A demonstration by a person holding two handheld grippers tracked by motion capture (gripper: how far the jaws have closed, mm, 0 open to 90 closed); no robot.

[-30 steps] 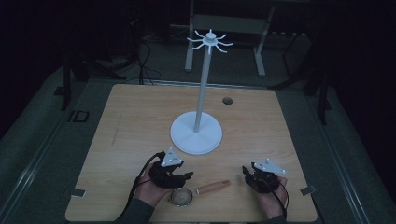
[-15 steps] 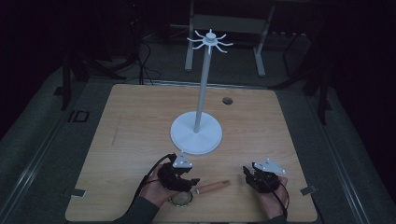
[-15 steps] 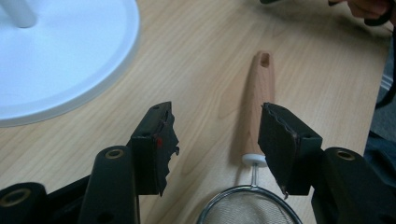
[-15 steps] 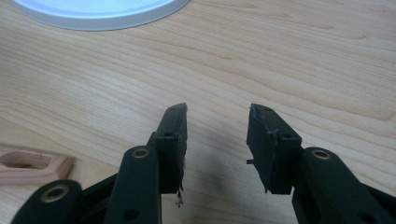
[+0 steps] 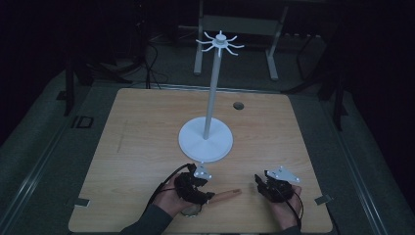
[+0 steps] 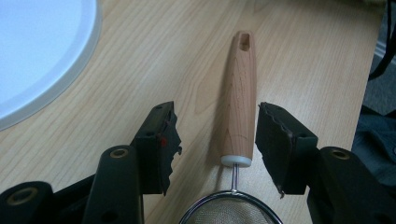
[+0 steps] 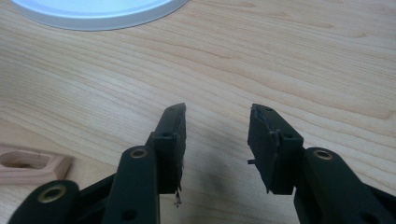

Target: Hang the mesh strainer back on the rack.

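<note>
Left hand-held gripper (image 6: 215, 140) released, jaws straddling strainer's wooden handle (image 6: 239, 98) lying on desk (image 5: 147, 147); right hand-held gripper (image 7: 215, 140) released, hovering.

strainer (image 6: 231, 212) | mesh bowl cut off by bottom edge | left gripper view

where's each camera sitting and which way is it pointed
High view: above the person's side, looking forward and down on the table; both hands enter from the bottom, with the left gripper and right gripper.
Left gripper view: on the left gripper, looking along its open jaws, which straddle the strainer's wooden handle.
Right gripper view: on the right gripper, jaws open over bare wood.
Shared: the white stand base shows in all three.
</note>
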